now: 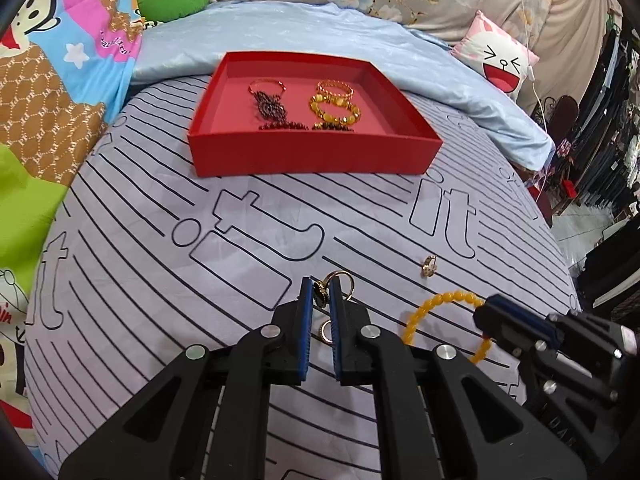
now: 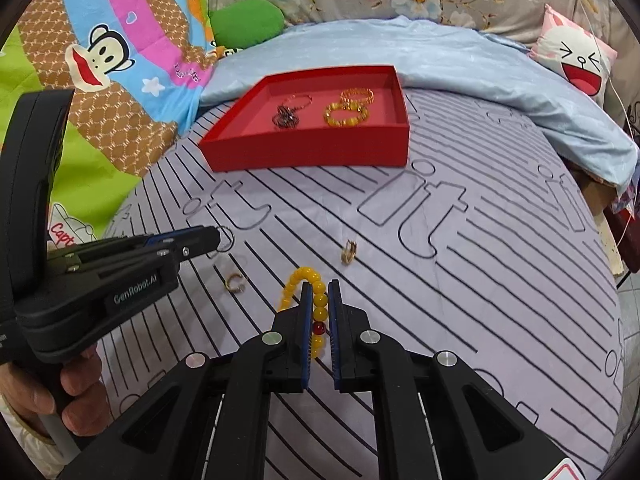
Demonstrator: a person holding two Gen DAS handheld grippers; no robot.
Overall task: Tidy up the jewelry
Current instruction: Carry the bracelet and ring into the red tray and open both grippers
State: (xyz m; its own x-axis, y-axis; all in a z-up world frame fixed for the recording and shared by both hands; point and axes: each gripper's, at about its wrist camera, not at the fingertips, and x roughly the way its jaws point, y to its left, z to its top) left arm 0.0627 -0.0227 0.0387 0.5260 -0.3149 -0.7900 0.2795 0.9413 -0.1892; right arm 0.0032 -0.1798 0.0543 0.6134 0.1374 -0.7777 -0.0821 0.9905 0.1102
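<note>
My left gripper (image 1: 320,285) is shut on a gold ring with a dark face (image 1: 320,293), a little above the striped bedsheet. In the right wrist view the left gripper (image 2: 216,236) pinches that ring (image 2: 226,240) at the left. My right gripper (image 2: 320,286) is shut on a yellow bead bracelet (image 2: 320,303) that has one red bead; its loop hangs off to the left. The left wrist view shows the same bracelet (image 1: 438,300) in the right gripper (image 1: 486,309). A red box (image 1: 312,154) (image 2: 304,156) farther back holds dark bead chains and gold bracelets.
Two more gold rings lie on the sheet: one under the left gripper (image 1: 326,330) (image 2: 236,282), one further right (image 1: 429,266) (image 2: 349,252). A blue quilt (image 1: 320,36) and pillows lie behind the box. A hand (image 2: 76,392) grips the left gripper's handle.
</note>
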